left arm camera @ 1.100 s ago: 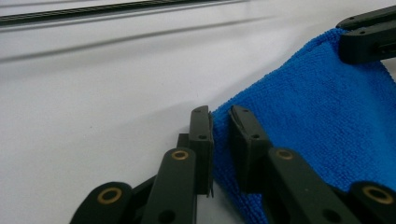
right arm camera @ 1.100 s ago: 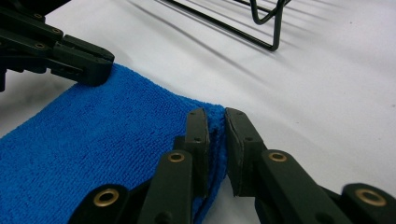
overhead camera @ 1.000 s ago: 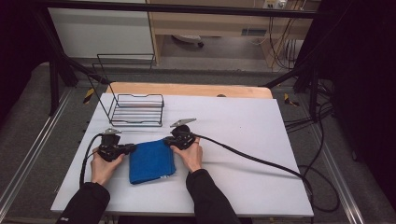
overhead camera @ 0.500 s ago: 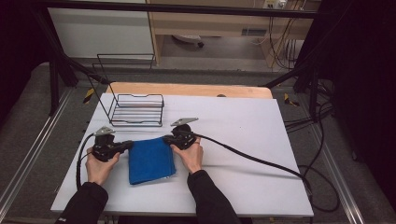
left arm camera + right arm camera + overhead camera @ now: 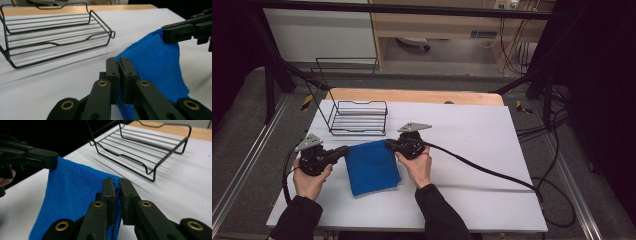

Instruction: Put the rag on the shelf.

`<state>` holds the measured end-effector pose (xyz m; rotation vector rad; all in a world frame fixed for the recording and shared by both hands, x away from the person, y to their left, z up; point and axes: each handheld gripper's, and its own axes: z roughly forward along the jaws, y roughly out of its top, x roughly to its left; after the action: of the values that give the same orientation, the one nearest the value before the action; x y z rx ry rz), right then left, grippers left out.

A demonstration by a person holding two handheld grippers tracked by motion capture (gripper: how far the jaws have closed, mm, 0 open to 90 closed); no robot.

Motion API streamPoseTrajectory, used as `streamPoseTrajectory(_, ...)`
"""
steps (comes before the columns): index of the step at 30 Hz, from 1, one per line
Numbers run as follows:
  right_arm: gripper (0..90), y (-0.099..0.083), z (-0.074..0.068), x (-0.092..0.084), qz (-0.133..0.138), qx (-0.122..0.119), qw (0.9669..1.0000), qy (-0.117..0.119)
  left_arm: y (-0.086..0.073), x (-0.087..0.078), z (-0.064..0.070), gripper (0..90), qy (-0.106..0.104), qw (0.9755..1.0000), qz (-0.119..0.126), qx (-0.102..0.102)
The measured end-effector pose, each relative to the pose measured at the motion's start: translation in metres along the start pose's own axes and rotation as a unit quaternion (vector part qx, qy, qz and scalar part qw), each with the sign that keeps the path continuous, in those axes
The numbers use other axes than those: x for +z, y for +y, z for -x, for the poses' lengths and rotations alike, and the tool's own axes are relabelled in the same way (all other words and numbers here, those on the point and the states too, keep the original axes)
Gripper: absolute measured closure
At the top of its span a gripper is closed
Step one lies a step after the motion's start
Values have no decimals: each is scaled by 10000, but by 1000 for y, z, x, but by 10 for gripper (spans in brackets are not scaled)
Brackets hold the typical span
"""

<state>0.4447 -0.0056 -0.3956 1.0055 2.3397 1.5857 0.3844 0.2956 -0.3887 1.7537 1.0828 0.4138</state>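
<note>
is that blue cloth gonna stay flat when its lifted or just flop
Probably flop: the blue cloth sags between the left hand-held gripper and the right hand-held gripper, which pinch its far corners. It looks light, since two small corner grips carry that edge. Its fuzzy weave likely resists slipping from the shut jaws.

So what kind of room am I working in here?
Likely a lab recording rig, not a home: a white table inside a black metal frame, loose cables on grey floor, a bare wire rack.
</note>
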Motion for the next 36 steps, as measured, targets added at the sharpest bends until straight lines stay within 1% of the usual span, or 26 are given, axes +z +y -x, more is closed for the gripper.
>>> streamPoseTrajectory(3, 836, 4, -4, -7, 137, -62, 9999, 51, 4, -6, 3, 864, -29, 9999, 147, 25)
streamPoseTrajectory(6, 836, 9, -8, -13, 273, -153, 9995, 54, 8, -13, 7, 864, -3, 9995, 293, 91)
streamPoseTrajectory(7, 836, 11, -10, -15, 317, -187, 9993, 53, 8, -13, 7, 864, -3, 9995, 293, 91)
streamPoseTrajectory(9, 837, 15, -14, -19, 406, -237, 9989, 62, 10, -17, 9, 864, -2, 9991, 406, 100)
streamPoseTrajectory(10, 837, 16, -15, -21, 456, -241, 9986, 82, 12, -21, 10, 864, -18, 9988, 482, 113)
streamPoseTrajectory(12, 837, 19, -17, -25, 555, -243, 9981, 118, 14, -24, 11, 864, -47, 9984, 555, 123)
streamPoseTrajectory(17, 838, 25, -19, -33, 710, -271, 9970, 129, 18, -28, 17, 864, -34, 9976, 666, 207)
streamPoseTrajectory(18, 838, 26, -19, -34, 735, -282, 9968, 129, 19, -29, 17, 864, -24, 9973, 688, 237)
streamPoseTrajectory(21, 838, 29, -20, -35, 763, -320, 9965, 128, 21, -33, 19, 863, -25, 9966, 788, 242)
streamPoseTrajectory(23, 838, 33, -24, -37, 825, -370, 9958, 136, 22, -34, 19, 864, 9, 9963, 824, 250)
streamPoseTrajectory(24, 839, 35, -25, -38, 855, -400, 9954, 138, 24, -37, 18, 863, 11, 9959, 879, 222)
streamPoseTrajectory(26, 839, 36, -27, -39, 879, -411, 9952, 136, 25, -38, 18, 863, 14, 9957, 896, 220)
streamPoseTrajectory(27, 838, 39, -30, -40, 932, -439, 9945, 158, 26, -41, 17, 864, 17, 9950, 983, 168)
streamPoseTrajectory(30, 839, 43, -34, -41, 1005, -512, 9935, 158, 28, -43, 17, 864, 48, 9945, 1031, 187)
streamPoseTrajectory(31, 839, 44, -35, -41, 1031, -530, 9931, 151, 30, -46, 17, 863, 69, 9937, 1098, 194)
streamPoseTrajectory(33, 839, 47, -38, -42, 1097, -587, 9921, 137, 31, -48, 17, 863, 72, 9931, 1151, 194)
streamPoseTrajectory(36, 839, 50, -41, -42, 1154, -606, 9914, 140, 34, -50, 17, 863, 102, 9927, 1187, 206)
